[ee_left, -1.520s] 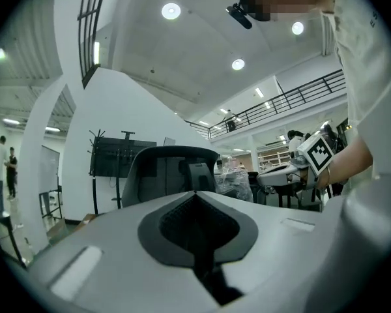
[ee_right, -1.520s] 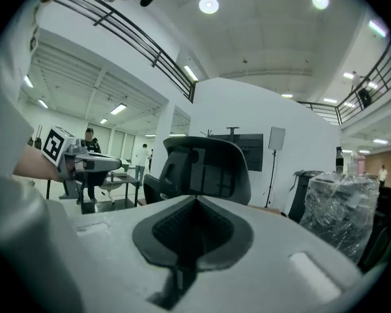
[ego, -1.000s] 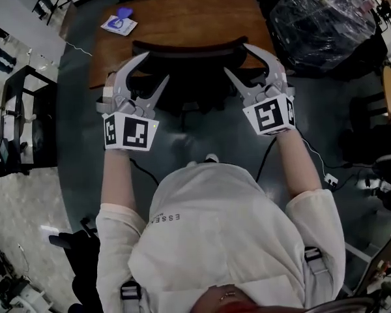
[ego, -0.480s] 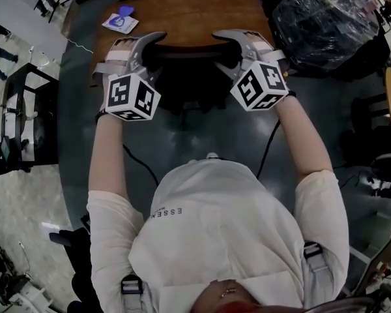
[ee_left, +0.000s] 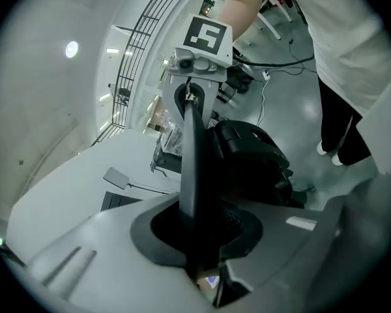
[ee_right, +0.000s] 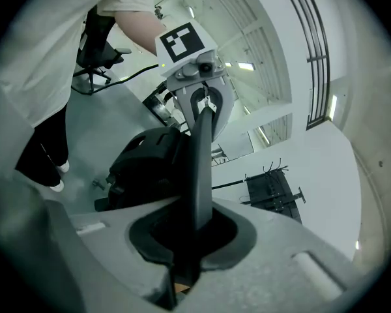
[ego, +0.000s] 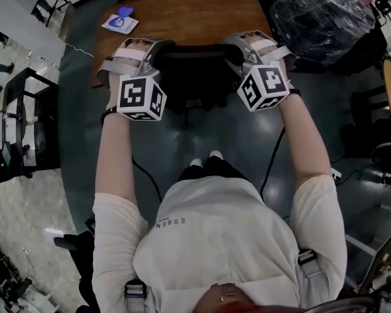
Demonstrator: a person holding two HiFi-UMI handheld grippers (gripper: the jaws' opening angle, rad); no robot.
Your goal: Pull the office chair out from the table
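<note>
The black office chair (ego: 194, 77) is tucked against the brown wooden table (ego: 182, 15). My left gripper (ego: 158, 49) sits on the left end of the backrest's top edge and my right gripper (ego: 238, 45) on the right end. In the left gripper view the backrest (ee_left: 189, 168) runs edge-on as a thin dark band between the jaws of the left gripper (ee_left: 199, 240), which are closing and press on it. The right gripper view shows the same: the backrest (ee_right: 199, 168) is clamped in the closing right gripper (ee_right: 189, 233). The seat (ee_left: 247, 155) lies below.
A blue and white item (ego: 119, 23) lies on the table's left corner. A large black plastic-wrapped bundle (ego: 326, 18) stands at the right. A black rack (ego: 26, 109) is on the left. Cables (ego: 268, 162) trail on the grey floor beside the person's feet (ego: 205, 156).
Both grippers rolled from lying flat and wide open beside the chair to upright over the backrest's top edge. Their jaws then closed on it.
</note>
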